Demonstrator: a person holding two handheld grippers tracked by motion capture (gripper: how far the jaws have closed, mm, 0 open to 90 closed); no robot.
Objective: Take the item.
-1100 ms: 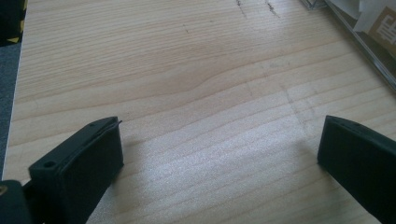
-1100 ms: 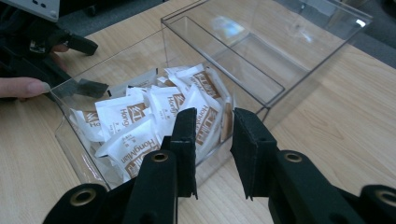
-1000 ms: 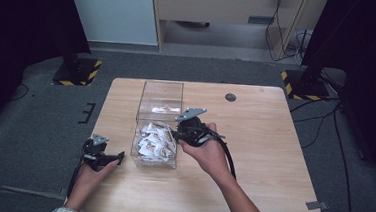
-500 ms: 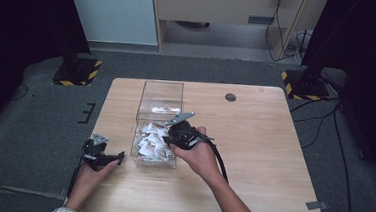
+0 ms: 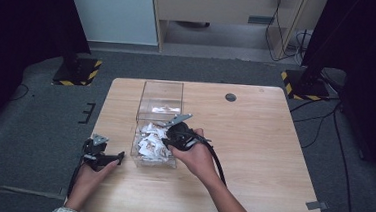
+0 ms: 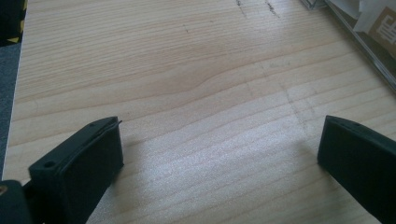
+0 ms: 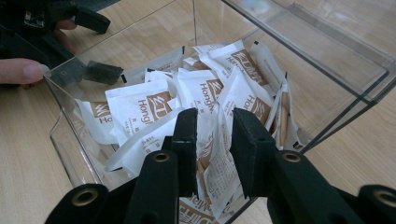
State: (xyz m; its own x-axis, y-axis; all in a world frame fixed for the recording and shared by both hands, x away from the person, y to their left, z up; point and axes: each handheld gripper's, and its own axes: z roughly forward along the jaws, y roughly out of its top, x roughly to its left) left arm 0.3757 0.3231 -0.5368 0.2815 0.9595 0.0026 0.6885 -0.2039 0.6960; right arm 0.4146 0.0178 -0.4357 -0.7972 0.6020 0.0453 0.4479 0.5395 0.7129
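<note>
Clear box (image 5: 158, 115) stands left of bench (image 5: 262, 156) centre, white sachets (image 7: 205, 93) heaped at its near end. Right gripper (image 7: 212, 140) reaches into the box, fingers clamped on one sachet (image 7: 211, 151). Left gripper (image 6: 219, 154) rests near the bench's left edge, fingers wide apart over bare wood.

In my high view the sachets (image 5: 152, 142) inside the clear box (image 5: 160, 91) are too small to count. Right gripper (image 7: 212, 140) jaws hide the sachets below them; I can't confirm a grip.

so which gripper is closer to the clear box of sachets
Right. The right gripper is over the clear box, at the sachets; the left gripper sits on the table beside it.
</note>
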